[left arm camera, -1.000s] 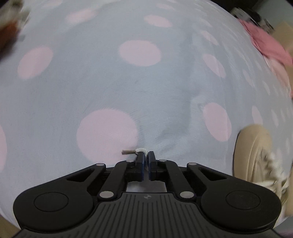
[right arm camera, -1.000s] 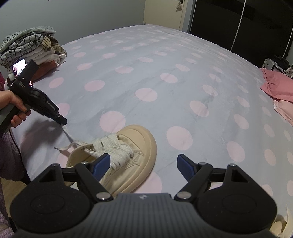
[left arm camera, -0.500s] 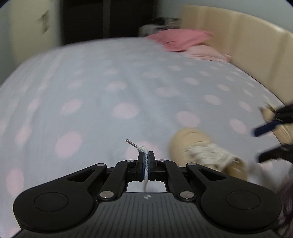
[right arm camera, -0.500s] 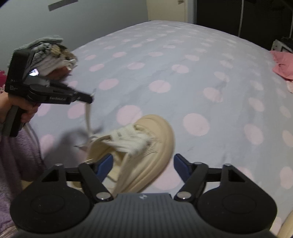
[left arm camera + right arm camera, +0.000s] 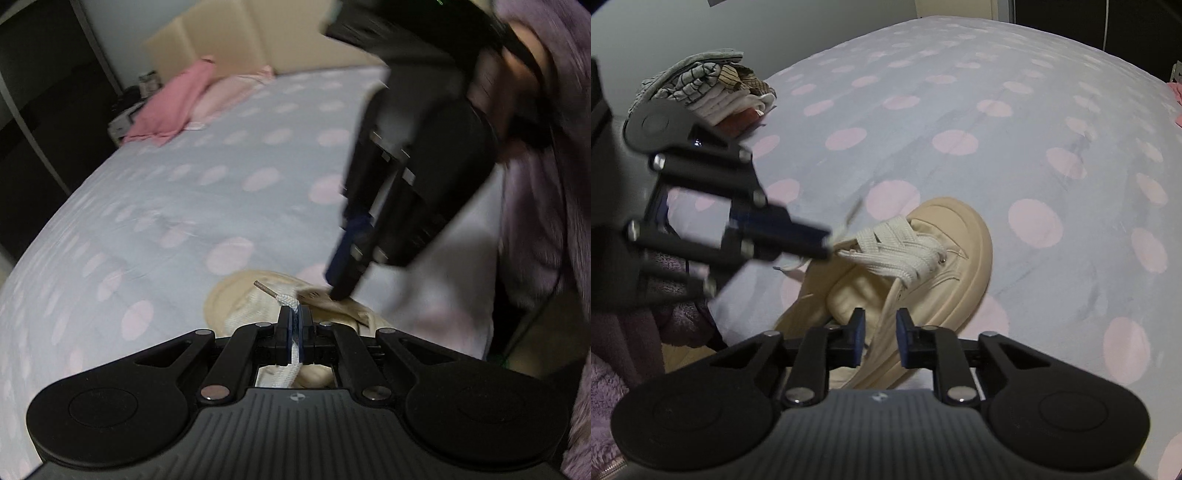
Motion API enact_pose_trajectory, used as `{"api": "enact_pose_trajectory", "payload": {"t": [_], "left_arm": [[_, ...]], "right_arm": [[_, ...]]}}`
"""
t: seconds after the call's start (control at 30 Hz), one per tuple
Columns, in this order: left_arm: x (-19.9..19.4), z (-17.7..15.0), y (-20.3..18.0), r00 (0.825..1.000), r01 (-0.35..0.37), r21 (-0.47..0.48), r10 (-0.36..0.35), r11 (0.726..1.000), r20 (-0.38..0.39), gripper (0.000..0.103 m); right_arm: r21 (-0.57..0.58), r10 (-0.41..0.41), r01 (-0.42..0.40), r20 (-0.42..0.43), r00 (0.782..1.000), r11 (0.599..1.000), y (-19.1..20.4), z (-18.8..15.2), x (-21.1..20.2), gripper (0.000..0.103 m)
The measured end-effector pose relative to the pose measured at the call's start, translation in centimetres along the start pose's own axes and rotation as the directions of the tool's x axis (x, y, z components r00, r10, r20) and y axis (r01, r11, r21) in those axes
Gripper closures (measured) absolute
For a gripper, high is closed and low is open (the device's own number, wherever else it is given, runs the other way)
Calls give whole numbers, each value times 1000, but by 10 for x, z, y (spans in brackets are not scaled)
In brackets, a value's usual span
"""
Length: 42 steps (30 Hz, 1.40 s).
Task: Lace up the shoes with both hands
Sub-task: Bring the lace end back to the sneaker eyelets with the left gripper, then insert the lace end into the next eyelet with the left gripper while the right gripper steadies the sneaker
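A beige shoe (image 5: 938,254) with wide white laces lies on the spotted bedspread (image 5: 960,110), toe pointing away. My left gripper (image 5: 294,314) is shut on one white lace end (image 5: 286,301), its brown tip sticking out above the shoe (image 5: 229,299). It also shows in the right wrist view (image 5: 827,245), at the shoe's left side. My right gripper (image 5: 880,325) is part open, its fingers either side of the other lace strand (image 5: 886,314) over the shoe's opening. In the left wrist view the right gripper's fingertips (image 5: 343,284) point down at the shoe.
A pile of folded clothes (image 5: 713,92) sits at the bed's left. Pink pillows (image 5: 173,107) lie by the beige headboard (image 5: 258,40). The person's purple fleece sleeve (image 5: 546,221) is close on the right. The bed edge is near the shoe's heel.
My left gripper has swung with the lace end from the bed's left side to right above the shoe. My right gripper has narrowed and come down around the other lace strand.
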<state>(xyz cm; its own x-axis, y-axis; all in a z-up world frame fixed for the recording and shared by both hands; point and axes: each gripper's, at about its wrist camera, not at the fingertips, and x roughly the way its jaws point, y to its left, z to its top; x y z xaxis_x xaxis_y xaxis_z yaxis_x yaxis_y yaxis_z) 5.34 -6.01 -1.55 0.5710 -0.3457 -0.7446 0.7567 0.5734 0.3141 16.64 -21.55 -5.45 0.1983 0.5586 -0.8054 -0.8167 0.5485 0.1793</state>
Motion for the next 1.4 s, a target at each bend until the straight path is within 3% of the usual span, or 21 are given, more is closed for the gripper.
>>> {"api": "enact_pose_trajectory", "payload": {"t": [0.27,0.67,1.03,1.4], "left_arm": [[22,-8,-18,997,61,105,-56,993,-52,102],[24,-12,-19,991,121,128,-113,984,-70,102],[25,-10,-9,989,139,88,-134,986,-60,102],[24,-5,7,996,77,10,-76,997,-49,102]], "right_arm": [[36,-4,5,-14,1000,999,-9,2,1,94],[46,10,-9,-22,1000,999,-16,2,0,94],[43,10,-9,-21,1000,999,-16,2,-1,94],[39,6,-6,-20,1000,999,-12,1,-3,94]]}}
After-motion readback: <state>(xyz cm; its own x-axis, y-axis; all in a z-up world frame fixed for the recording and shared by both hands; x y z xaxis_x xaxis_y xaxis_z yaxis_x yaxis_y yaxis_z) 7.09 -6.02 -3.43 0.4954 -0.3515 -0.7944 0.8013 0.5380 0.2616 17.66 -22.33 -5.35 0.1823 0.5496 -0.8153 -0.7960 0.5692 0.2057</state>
